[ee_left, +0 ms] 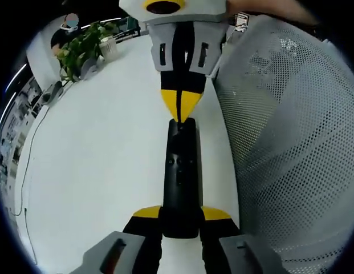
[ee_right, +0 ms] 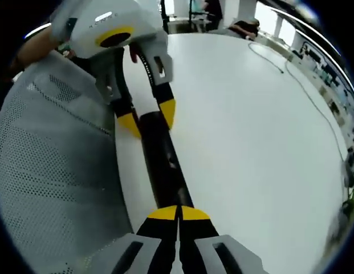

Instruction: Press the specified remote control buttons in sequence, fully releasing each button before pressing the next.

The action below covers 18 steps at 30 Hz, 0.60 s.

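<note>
A long black remote control (ee_left: 179,171) lies along the white table's edge, buttons up. My left gripper (ee_left: 180,214) is shut on its near end, one yellow-tipped jaw on each side. My right gripper (ee_left: 179,108) comes in from the top of the left gripper view, its yellow tips shut together and resting on the remote's far end. In the right gripper view my right gripper (ee_right: 179,214) meets the remote (ee_right: 162,165) at the bottom with its jaws together. Farther up that view, the left gripper (ee_right: 148,118) clasps the remote's other end.
A white mesh chair back (ee_left: 285,142) stands close beside the remote, also seen as the chair back (ee_right: 57,171). The white table (ee_left: 97,160) spreads to the other side. A potted plant (ee_left: 85,48) and a thin cable (ee_right: 313,97) sit near the far edges.
</note>
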Motion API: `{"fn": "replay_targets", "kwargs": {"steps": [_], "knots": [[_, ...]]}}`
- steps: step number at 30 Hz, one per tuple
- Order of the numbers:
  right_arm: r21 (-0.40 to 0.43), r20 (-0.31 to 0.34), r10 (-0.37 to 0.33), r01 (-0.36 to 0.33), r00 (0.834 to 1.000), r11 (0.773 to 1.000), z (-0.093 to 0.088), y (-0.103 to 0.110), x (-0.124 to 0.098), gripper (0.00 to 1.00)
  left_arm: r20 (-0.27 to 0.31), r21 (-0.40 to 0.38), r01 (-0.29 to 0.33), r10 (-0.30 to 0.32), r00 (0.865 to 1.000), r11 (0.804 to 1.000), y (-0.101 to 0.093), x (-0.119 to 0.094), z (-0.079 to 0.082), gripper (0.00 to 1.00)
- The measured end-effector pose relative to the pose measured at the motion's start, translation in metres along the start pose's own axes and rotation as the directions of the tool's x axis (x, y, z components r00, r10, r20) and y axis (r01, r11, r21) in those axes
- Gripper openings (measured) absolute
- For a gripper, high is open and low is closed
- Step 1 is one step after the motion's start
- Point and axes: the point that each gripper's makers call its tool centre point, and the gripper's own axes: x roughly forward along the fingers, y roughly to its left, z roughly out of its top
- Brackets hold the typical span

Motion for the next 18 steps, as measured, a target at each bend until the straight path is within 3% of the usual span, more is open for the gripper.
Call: {"fn": "replay_targets", "kwargs": {"steps": [4,7,11,13,18], "knots": [[-0.048,-0.01,-0.007,0.007,1.0,0.999,-0.001,0.002,0.0,0.0,0.007,-0.01,-0.001,0.001,1.0,1.0,0.0,0.0,0.0,0.25],[-0.079,0.041,-0.036,0.039,0.999,0.996,-0.001,0.002,-0.001,0.0,0.008,-0.01,-0.001,0.001,1.0,1.0,0.0,0.0,0.0,0.25],[0.018,0.123,-0.056,0.054,0.991,0.998,0.0,0.001,-0.003,0.0,0.018,-0.016,-0.004,0.004,1.0,1.0,0.0,0.0,0.0,0.25],[0.009,0.126,-0.056,0.055,0.99,0.998,-0.002,0.002,-0.005,0.0,0.023,-0.019,-0.005,0.006,1.0,1.0,0.0,0.0,0.0,0.25],[-0.004,0.161,-0.045,0.046,0.986,0.999,0.016,0.005,-0.006,0.0,0.006,-0.015,-0.005,0.005,1.0,1.0,0.0,0.001,0.001,0.25]]}}
